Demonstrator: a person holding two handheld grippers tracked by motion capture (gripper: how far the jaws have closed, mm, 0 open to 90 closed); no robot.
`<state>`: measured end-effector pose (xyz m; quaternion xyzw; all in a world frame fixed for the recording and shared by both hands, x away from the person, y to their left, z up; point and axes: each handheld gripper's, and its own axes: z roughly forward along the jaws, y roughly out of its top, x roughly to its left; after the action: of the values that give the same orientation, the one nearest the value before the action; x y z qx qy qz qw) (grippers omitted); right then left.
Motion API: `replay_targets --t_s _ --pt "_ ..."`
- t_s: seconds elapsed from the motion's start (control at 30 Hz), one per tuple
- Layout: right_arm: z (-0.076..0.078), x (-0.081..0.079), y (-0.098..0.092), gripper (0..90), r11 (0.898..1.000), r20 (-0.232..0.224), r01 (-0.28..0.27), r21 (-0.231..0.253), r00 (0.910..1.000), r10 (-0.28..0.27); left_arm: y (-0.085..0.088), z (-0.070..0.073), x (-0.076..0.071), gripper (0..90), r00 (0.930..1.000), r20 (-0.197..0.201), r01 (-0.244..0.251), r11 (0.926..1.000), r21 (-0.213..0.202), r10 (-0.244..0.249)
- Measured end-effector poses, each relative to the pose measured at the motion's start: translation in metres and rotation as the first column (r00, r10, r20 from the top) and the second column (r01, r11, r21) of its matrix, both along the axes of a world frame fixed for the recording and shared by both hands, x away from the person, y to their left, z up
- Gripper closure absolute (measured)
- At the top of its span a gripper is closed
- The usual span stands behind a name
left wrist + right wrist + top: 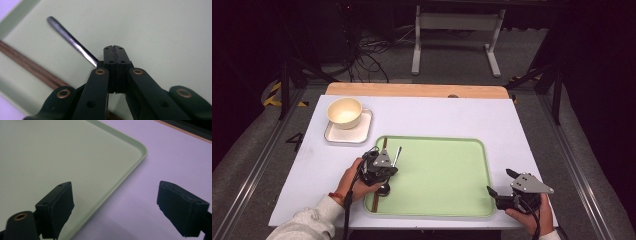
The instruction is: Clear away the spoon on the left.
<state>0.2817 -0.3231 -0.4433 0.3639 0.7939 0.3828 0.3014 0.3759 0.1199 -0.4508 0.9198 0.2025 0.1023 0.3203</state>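
Observation:
A light green tray (447,170) lies on the white table. My left gripper (384,176) hovers over the tray's left part, shut on a thin metal utensil whose shiny handle (397,155) sticks out past the jaws. In the left gripper view the pads (114,53) are pressed together and the handle (70,38) runs up and to the left from them. A pair of brown chopsticks (378,200) (32,67) lies along the tray's left edge. My right gripper (499,181) (115,202) stands open with nothing between its fingers, over the tray's near right corner (140,150).
A cream cup (344,112) stands on a white square saucer (357,134) at the back left of the table. A wooden strip (417,90) borders the far edge. Cables and a stand's legs lie on the floor beyond.

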Motion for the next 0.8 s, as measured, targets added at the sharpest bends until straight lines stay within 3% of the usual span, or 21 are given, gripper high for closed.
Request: replay_targets --t_s 0.23,0.37,0.6,0.8 --pt "0.000 0.002 0.002 14.2 1.000 -0.002 -0.004 -0.002 1.0000 0.004 0.017 -0.001 -0.006 90.0 0.9994 -0.035 -0.006 0.9995 -0.030 0.005" --pt "0.000 0.006 0.004 14.1 1.000 -0.003 -0.012 -0.003 0.9999 0.012 0.021 -0.002 -0.009 90.0 0.9994 -0.034 -0.011 0.9992 -0.038 0.010" --pt "0.000 0.011 0.007 14.1 0.999 -0.002 -0.032 -0.002 0.9995 0.032 0.023 -0.003 -0.011 86.6 0.9999 -0.016 0.005 0.9986 -0.053 -0.006" --pt "0.001 0.011 0.007 14.1 1.000 0.001 -0.031 0.001 0.9995 0.031 0.024 0.000 -0.013 89.0 0.9999 0.009 0.010 0.9971 -0.076 -0.009"
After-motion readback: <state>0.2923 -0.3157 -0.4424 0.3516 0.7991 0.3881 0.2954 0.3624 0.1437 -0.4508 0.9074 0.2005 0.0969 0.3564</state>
